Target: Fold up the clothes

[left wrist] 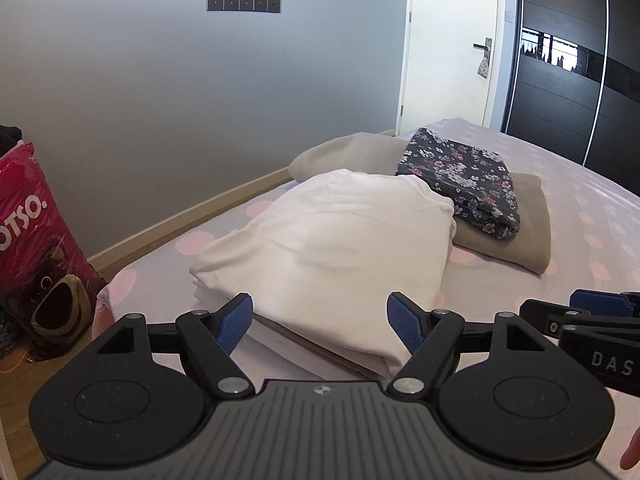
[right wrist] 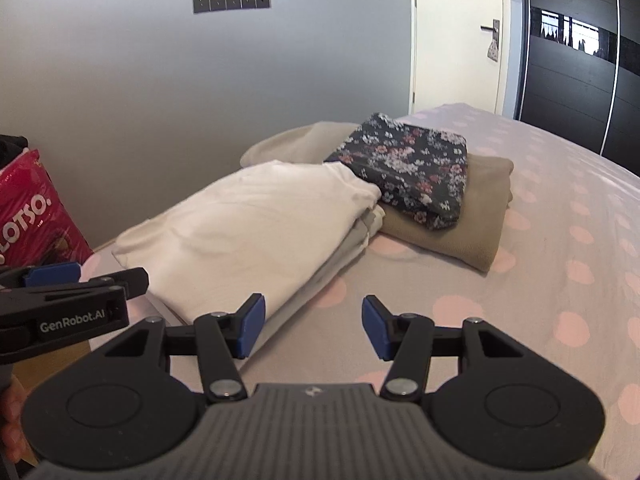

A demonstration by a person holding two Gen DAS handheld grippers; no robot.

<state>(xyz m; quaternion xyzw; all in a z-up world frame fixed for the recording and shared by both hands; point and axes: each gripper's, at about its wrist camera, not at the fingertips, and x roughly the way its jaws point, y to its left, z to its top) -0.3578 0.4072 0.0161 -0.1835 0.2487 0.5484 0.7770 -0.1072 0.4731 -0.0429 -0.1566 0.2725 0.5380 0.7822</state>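
**Three folded pieces on the bed, two grippers free**

While both grippers hang over the near edge of the bed (right wrist: 560, 184), neither one holds any cloth. The left gripper (left wrist: 320, 320) has its two blue pads spread wide, with the near edge of the white folded garment (left wrist: 328, 240) showing between them but not pinched. The right gripper (right wrist: 313, 326) also has its two pads apart, with only the dotted sheet between them; its left pad sits just beside the white garment's near corner.

Three folded pieces lie on the bed. The white one is nearest, at 12 o'clock from the left gripper. Beyond it, at about 1 o'clock, one beige folded piece (left wrist: 516, 236) lies flat, and one dark floral folded piece (left wrist: 464, 176) rests on top of it, touching the white garment's far corner.

One pink printed bag (left wrist: 36, 248) stands on the floor at 9 o'clock. On the grey wall, one switch panel (left wrist: 243, 2) carries five switches. One white door (left wrist: 452, 40) and one dark wardrobe (left wrist: 572, 80) stand at 1 to 2 o'clock.
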